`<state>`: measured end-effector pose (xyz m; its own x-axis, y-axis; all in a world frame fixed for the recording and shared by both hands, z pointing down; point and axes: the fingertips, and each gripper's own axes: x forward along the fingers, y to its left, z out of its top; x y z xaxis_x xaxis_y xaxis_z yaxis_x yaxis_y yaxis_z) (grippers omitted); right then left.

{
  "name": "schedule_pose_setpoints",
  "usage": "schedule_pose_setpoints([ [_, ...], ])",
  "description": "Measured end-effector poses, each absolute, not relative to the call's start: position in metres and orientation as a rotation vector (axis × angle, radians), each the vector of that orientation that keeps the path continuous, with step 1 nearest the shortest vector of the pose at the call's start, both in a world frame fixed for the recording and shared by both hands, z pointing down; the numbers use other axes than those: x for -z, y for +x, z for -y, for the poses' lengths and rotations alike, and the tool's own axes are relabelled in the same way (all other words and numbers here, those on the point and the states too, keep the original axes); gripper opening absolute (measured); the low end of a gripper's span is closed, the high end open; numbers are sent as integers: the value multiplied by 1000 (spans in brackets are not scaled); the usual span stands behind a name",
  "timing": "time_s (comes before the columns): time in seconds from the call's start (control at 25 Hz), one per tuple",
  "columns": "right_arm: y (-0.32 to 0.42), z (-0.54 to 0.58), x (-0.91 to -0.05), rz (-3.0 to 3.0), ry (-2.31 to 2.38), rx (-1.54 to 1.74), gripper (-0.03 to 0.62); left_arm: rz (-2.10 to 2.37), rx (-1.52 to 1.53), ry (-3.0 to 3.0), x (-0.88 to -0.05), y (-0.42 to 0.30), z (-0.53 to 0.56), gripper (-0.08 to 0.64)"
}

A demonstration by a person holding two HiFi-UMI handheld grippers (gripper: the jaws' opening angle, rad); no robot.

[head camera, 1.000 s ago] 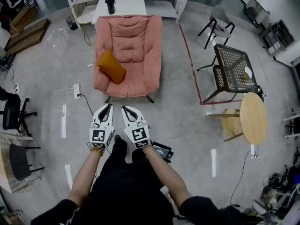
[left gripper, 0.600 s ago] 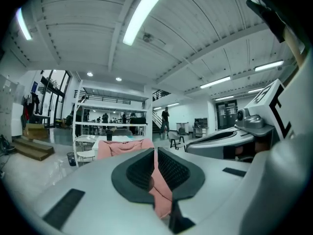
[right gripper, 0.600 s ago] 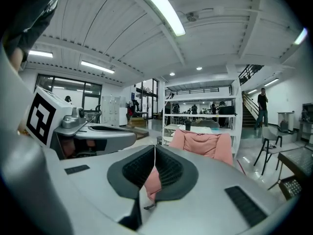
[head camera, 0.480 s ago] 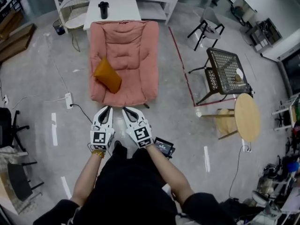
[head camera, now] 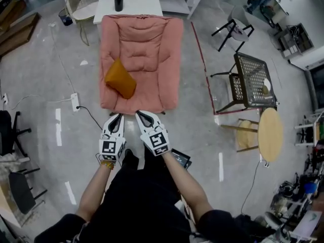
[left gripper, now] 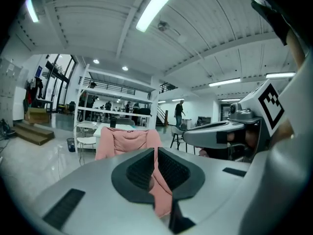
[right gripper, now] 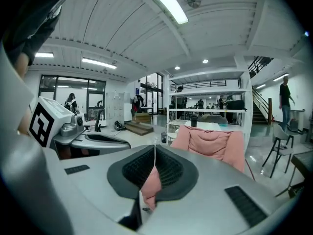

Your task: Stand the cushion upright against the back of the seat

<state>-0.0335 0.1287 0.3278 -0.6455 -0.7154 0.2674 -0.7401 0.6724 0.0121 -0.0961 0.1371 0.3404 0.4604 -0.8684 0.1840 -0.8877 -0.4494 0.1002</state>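
An orange cushion (head camera: pixel 120 79) lies tilted on the left side of the seat of a pink padded armchair (head camera: pixel 147 39). My left gripper (head camera: pixel 117 117) and right gripper (head camera: pixel 141 115) are both shut and empty, side by side just short of the chair's front edge. In the left gripper view the pink armchair (left gripper: pixel 128 140) stands ahead beyond the closed jaws, and the right gripper view shows the armchair (right gripper: pixel 210 143) ahead to the right. The cushion is hidden in both gripper views.
A white table (head camera: pixel 132 4) with a black cup (head camera: pixel 118 0) stands behind the chair. A black mesh side table (head camera: pixel 251 81), a round wooden table (head camera: pixel 272 133) and a red floor line (head camera: pixel 202 65) lie to the right. A power strip and cable (head camera: pixel 76 102) lie left.
Both grippers, still shut, have moved forward with me toward the armchair. Their tips now sit close to the seat's front edge.
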Motion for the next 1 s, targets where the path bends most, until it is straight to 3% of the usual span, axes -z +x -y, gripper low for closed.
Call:
schedule_pose_setpoints([
  [0.52, -10, 25, -405, 2739, 898, -345, 17, 1645, -369, 2379, -415, -70, 2, 32],
  [1.0, -43, 135, -498, 2678, 826, -306, 17, 1695, -407, 2098, -542, -122, 61, 34],
])
